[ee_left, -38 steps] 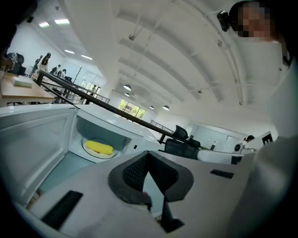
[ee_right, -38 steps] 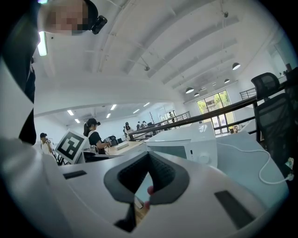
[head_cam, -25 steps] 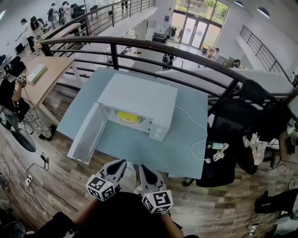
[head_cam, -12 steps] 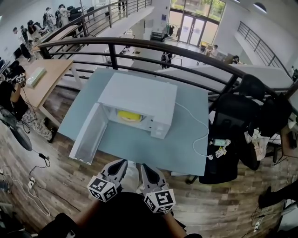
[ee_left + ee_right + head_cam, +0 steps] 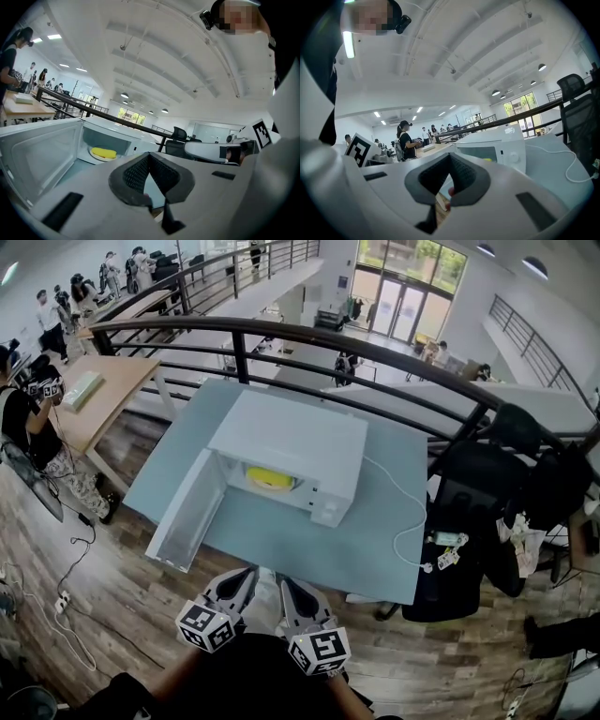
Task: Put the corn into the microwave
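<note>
- Head view: corn (image 5: pixel 270 480) already sits inside the microwave (image 5: pixel 291 442), on a plate, door (image 5: pixel 183 521) swung wide to the left. Left tool (image 5: pixel 246 573) and right tool (image 5: pixel 286 582) are held side by side at the near edge of the surface (image 5: pixel 281 540), well apart from the corn, which lies straight ahead of both. Placing looks done, imo.
- Left gripper view: left tool's jaws clenched tip to tip, nothing between them. Corn (image 5: pixel 104 153) lies flat on the plate (image 5: pixel 93 157) in the cavity, beyond the tips and to their left.
- Right gripper view: right tool (image 5: pixel 450 157) also clenched and empty. Microwave front is ahead and to the right; a yellow sliver (image 5: pixel 487 160) in the opening is prob. the corn.
- Handling (judgement only): a cob is likely light, stiff and round, so it may roll; if re-gripped, pinch across the mid-length, not the tapered ends.
</note>
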Tool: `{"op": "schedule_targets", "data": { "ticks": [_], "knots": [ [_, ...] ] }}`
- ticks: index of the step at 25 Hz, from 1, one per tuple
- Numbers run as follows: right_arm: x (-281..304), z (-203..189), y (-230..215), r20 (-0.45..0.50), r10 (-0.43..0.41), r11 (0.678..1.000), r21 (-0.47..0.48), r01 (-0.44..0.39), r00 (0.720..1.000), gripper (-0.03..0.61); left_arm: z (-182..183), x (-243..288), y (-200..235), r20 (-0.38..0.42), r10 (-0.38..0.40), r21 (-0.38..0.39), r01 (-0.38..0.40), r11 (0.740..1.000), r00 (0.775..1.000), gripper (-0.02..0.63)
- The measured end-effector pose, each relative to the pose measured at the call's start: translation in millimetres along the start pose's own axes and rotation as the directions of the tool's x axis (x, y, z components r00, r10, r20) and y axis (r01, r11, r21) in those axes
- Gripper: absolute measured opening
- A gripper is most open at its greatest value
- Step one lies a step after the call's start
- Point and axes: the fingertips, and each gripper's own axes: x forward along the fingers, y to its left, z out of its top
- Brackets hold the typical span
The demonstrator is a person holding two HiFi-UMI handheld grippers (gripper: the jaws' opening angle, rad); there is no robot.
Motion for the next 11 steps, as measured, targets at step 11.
{"op": "schedule_targets", "data": {
  "ticks": [11],
  "knots": [
    [-9.7,-7.2,-2.9,-0.010,-0.025,1.000,0.016,0.025,1.000,0.008,-13.4,-5.0,-2.5,-0.028,0.004,0.003,-0.004,1.000,1.000,0.002]
  ]
}}
